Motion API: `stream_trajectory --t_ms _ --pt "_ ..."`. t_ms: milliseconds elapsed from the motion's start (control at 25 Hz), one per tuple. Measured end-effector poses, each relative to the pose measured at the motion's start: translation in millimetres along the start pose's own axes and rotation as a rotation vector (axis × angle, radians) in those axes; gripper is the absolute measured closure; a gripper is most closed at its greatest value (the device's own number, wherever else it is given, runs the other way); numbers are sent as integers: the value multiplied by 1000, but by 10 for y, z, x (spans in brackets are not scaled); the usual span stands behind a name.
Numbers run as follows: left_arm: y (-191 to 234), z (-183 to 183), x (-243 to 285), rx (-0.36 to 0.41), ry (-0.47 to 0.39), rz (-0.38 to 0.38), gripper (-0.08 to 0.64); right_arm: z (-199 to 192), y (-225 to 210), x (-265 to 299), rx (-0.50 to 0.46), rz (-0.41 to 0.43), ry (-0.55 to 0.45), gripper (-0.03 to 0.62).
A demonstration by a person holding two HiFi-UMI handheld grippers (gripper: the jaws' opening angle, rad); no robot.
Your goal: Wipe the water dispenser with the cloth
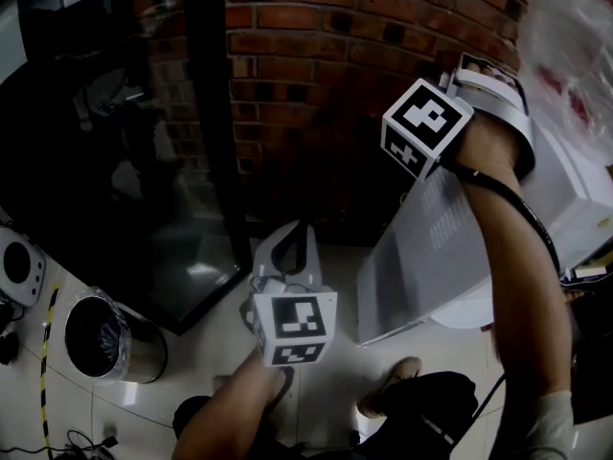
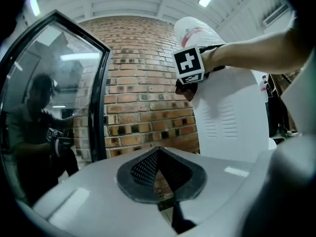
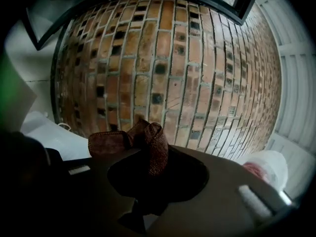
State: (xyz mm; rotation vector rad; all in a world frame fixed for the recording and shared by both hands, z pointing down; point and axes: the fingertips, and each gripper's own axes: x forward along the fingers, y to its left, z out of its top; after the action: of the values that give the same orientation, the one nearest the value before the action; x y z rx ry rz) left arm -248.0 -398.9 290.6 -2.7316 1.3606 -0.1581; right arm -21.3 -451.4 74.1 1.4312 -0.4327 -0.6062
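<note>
Item 1: we are listing 1 white plastic water dispenser (image 1: pixel 421 257) with a louvred panel. It is standing on the pale tiled floor (image 1: pixel 211 353), just in front of the red brick wall (image 1: pixel 335 65). 1 clear bottle wrapped in plastic film (image 1: pixel 575 36) is sitting on its top.

Item 2: we are listing 1 brown woven cloth (image 3: pixel 157 152), bunched into a loose knot. It is sitting between the jaws of the right gripper (image 3: pixel 148 168), with most of the bunch sticking out past the tips.

Item 3: the right gripper is clamping the cloth, its jaws pressing on the fabric. In the left gripper view we are seeing it at the upper left edge of the dispenser's louvred panel, below the bottle. We cannot tell whether the cloth is touching the panel.

Item 4: the left gripper (image 2: pixel 158 154) is hanging lower, apart from the dispenser and facing the brick wall. Its jaws are meeting at the tips and are holding nothing.

Item 5: 1 black-framed glass door (image 1: pixel 124 161) is standing at the left edge of the brick wall.

Item 6: 1 round steel waste bin (image 1: pixel 110 338) with a black liner is standing on the floor near the door's lower corner.
</note>
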Motion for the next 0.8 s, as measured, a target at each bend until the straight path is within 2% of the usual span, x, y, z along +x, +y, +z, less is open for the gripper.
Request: stream_trajectory --t_ms 80,280,480,680,800 --pt "-27 3 -14 2 -3 0 560 -31 42 -2 63 31 1 509" --pt "-85 17 -45 -10 -12 -11 560 -39 -16 -75 273 39 -11 514" --pt "-14 32 -52 -32 -22 1 560 -32 194 -117 349 90 13 514" --pt "40 108 -90 -55 -46 12 560 36 608 -167 579 181 7 512" --pt "102 123 -110 -45 -57 26 560 29 793 -204 736 198 -3 511"
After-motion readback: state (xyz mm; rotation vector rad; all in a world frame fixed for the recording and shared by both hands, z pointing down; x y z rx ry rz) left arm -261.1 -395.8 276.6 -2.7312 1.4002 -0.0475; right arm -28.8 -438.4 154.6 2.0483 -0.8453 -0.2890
